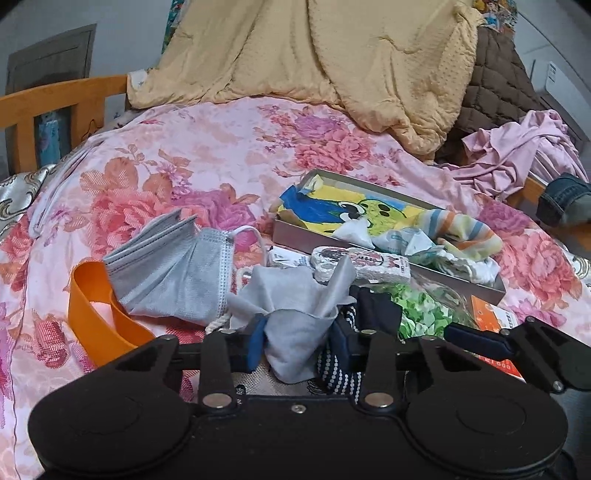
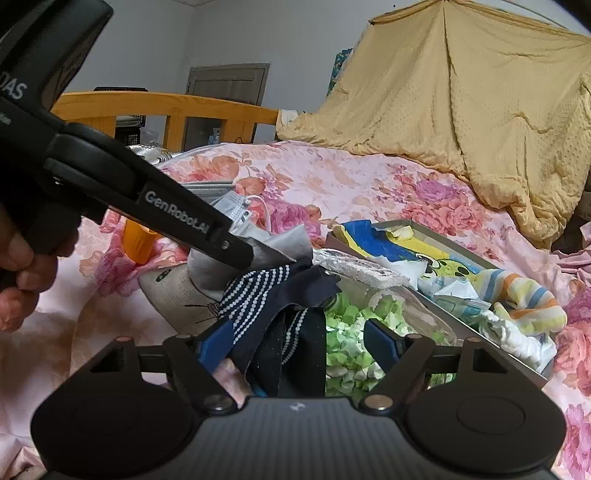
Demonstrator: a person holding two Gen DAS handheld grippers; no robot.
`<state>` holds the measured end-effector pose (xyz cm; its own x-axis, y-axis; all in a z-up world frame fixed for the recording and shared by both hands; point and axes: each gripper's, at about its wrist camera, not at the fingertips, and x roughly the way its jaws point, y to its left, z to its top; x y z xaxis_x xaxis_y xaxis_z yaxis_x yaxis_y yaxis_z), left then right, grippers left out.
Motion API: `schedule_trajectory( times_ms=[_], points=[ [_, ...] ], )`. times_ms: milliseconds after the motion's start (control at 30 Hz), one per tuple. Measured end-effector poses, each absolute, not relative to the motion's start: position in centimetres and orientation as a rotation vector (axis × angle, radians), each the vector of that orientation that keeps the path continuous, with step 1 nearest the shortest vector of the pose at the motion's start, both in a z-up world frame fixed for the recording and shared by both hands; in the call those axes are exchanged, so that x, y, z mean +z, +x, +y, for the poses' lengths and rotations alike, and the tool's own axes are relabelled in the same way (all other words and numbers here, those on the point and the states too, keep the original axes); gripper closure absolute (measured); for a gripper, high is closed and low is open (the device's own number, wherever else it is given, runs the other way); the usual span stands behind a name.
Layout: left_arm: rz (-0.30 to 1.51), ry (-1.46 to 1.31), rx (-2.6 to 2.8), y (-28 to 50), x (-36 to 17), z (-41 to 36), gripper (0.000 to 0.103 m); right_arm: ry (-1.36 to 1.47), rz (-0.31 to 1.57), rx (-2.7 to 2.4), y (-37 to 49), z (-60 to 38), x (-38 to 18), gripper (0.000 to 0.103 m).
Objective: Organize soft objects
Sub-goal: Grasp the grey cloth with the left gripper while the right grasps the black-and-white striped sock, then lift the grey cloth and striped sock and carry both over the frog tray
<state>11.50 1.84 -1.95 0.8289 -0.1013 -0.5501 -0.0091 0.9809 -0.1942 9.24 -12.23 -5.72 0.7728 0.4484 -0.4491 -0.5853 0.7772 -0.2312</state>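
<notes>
Soft even daylight, sharp (fisheye-warped edges)

A wooden bed frame stood at the far edge of the bed; behind it rose a pale wall with a grey door; a white air conditioner hung at the right edge of the left wrist view; an orange plastic piece lay on the floral sheet; an orange card lay just beside the shallow box.
</notes>
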Motion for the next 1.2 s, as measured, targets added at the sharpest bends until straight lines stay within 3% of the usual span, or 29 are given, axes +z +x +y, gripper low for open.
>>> schedule_trajectory(
  times_ms=[267, 467, 533, 667, 1100, 1200],
  points=[
    [0.575, -0.167, -0.045, 11.1, -2.0, 1.8, 0.086, -0.399, 0.364, 0.532, 9.1, -12.2, -5.7, 0.036],
    [0.552, -0.146, -0.039, 10.4, -1.9, 1.8, 0.092, -0.452, 0.340, 0.501, 9.0, -11.7, -6.0, 0.046],
    [0.545, -0.140, -0.041, 10.2, -1.8, 1.7, 0.093, -0.462, 0.335, 0.490, 9.0, -11.7, -6.0, 0.053],
    [0.542, -0.136, -0.047, 10.0, -1.8, 1.6, 0.094, -0.482, 0.329, 0.479, 8.9, -11.6, -6.0, 0.057],
    [0.530, -0.159, -0.046, 8.6, -1.8, 1.9, 0.096, -0.571, 0.269, 0.497, 7.7, -10.9, -6.2, 0.093],
    [0.527, -0.159, -0.047, 8.4, -1.9, 2.0, 0.096, -0.586, 0.265, 0.500, 7.6, -10.7, -6.2, 0.097]
  ],
)
